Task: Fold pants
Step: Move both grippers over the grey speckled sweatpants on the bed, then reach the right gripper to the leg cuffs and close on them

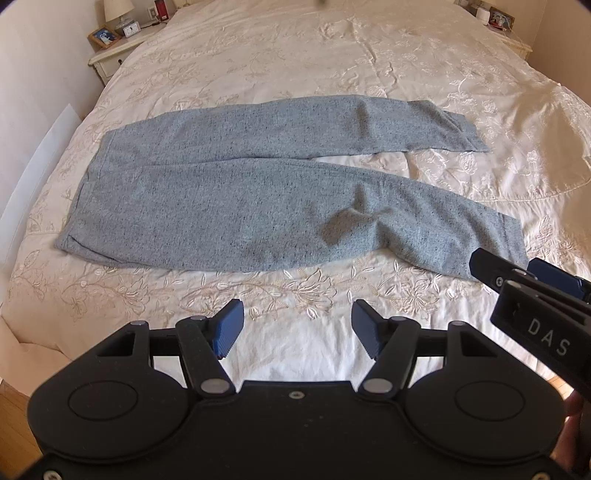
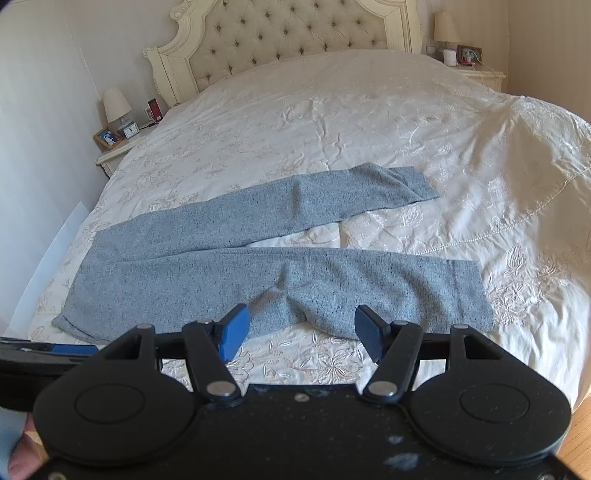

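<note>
Grey pants [image 1: 236,192] are lying flat across the bed [image 1: 332,66], waistband left, legs splayed a bit to the right; left gripper [image 1: 297,329] and right gripper [image 2: 301,332] both hover wide open at the near edge, holding nothing

matte black left tool [image 1: 297,328], ribbed blue pads [image 1: 229,328], silver pivot screws, right tool [image 2: 301,330] alike (white "das" lettering)

place: home bedroom | I see: wide bed [image 2: 369,122] under cream embroidered cover | far: tufted headboard [image 2: 295,33] | left and right: nightstands with lamp [image 2: 116,105], clock, framed photos
</note>
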Demonstrator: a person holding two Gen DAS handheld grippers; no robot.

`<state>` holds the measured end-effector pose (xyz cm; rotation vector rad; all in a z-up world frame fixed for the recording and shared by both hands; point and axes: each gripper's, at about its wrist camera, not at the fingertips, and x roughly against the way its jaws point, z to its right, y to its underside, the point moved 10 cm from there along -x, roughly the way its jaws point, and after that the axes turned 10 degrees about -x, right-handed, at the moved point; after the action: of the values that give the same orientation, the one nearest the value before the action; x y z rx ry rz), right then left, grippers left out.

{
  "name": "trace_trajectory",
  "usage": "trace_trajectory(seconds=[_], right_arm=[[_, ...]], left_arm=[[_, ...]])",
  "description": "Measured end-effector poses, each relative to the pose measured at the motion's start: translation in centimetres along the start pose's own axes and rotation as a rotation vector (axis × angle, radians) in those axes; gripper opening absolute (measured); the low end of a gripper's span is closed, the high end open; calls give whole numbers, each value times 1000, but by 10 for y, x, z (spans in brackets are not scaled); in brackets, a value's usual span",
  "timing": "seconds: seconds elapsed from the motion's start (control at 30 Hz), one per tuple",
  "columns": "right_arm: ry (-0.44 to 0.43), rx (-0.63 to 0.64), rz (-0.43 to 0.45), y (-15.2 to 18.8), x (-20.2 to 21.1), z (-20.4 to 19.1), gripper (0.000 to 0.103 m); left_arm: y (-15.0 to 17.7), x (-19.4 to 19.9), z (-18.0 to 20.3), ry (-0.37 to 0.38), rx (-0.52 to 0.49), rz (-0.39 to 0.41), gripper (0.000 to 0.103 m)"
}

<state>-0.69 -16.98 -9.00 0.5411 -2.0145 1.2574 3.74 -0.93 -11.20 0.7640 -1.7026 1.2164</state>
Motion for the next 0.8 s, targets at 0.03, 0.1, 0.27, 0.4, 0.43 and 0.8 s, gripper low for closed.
trace_trajectory(seconds=[0.03, 0.1, 0.27, 0.4, 0.43, 0.8], right_arm=[[4, -9, -13, 2, -3, 2, 67], [32, -40, -35, 7, -11, 10, 67], [100, -138, -147, 22, -43, 36, 66], [190, -184, -145, 21, -63, 63, 64], [212, -188, -141, 19, -68, 70, 61], [412, -163, -80, -33, -114, 149, 60]], left_arm=[[2, -3, -2, -4, 2, -13, 68], [7, -9, -7, -12, 7, -40, 68], [13, -28, -21, -26, 3, -97, 65], [6, -51, -21, -15, -35, -119, 64], [3, -56, -20, -10, -49, -118, 64], [-54, -101, 4, 59, -169, -85, 64]])
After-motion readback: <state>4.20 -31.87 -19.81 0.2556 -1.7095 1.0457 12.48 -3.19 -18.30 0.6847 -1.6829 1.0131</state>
